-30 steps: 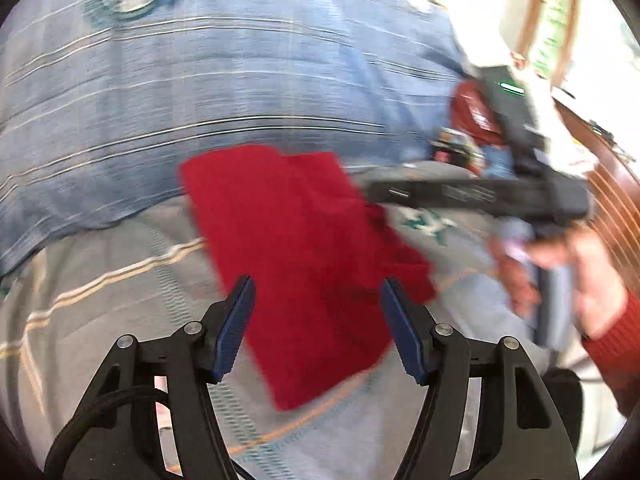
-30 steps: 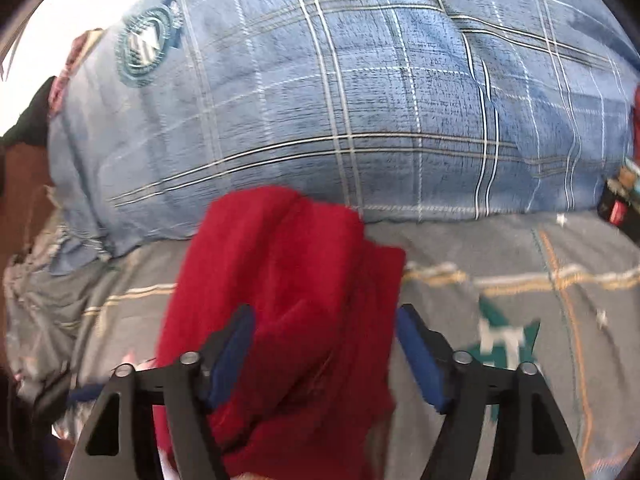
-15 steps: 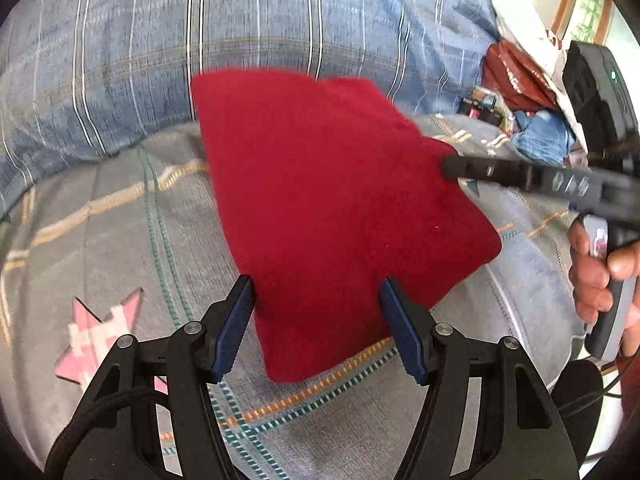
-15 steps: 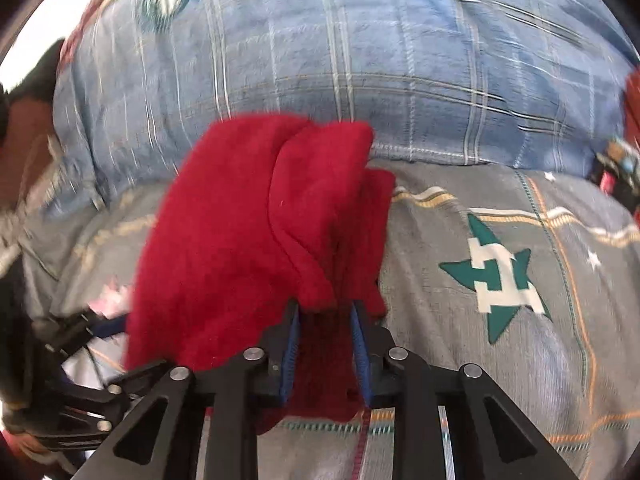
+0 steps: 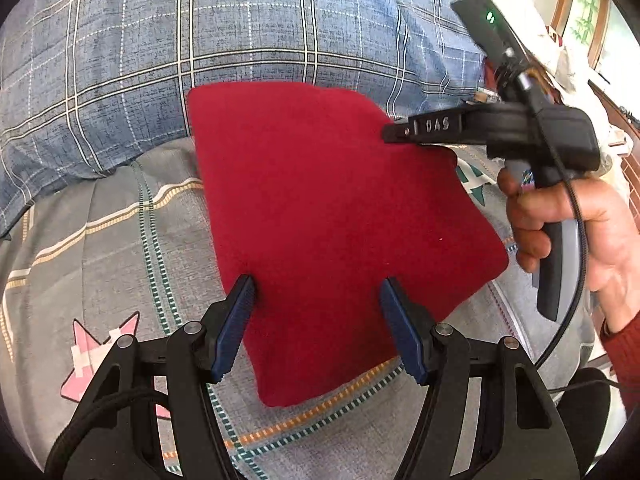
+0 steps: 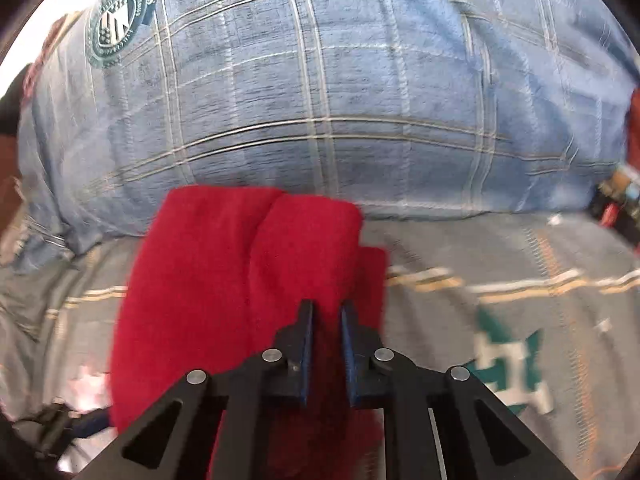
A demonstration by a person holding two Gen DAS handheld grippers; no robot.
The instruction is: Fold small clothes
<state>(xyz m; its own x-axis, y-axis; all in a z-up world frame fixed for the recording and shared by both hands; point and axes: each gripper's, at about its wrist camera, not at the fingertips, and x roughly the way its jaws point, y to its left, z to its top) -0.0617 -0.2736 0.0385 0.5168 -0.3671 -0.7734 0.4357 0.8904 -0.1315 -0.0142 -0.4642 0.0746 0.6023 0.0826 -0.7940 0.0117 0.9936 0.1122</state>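
Observation:
A small red garment [image 5: 332, 216] lies folded flat on the grey patterned bedsheet [image 5: 100, 248]. My left gripper [image 5: 318, 304] is open, its blue pads either side of the garment's near edge, holding nothing. My right gripper [image 6: 326, 320] is shut on the red garment [image 6: 240, 280], pinching a thick fold at its right edge. In the left wrist view the right gripper [image 5: 394, 133] reaches in from the right, its tip on the garment's right edge, held by a hand [image 5: 560, 220].
A large blue plaid quilt [image 5: 240, 24] is heaped behind the garment; it also fills the far half of the right wrist view [image 6: 340, 80]. Small cluttered items [image 6: 616, 200] sit at the far right. The sheet shows a green star print [image 6: 508, 364].
My right gripper closed on the garment's right edge fold and stays shut on it. The garment has flattened and spread on the sheet. My left gripper stayed open.

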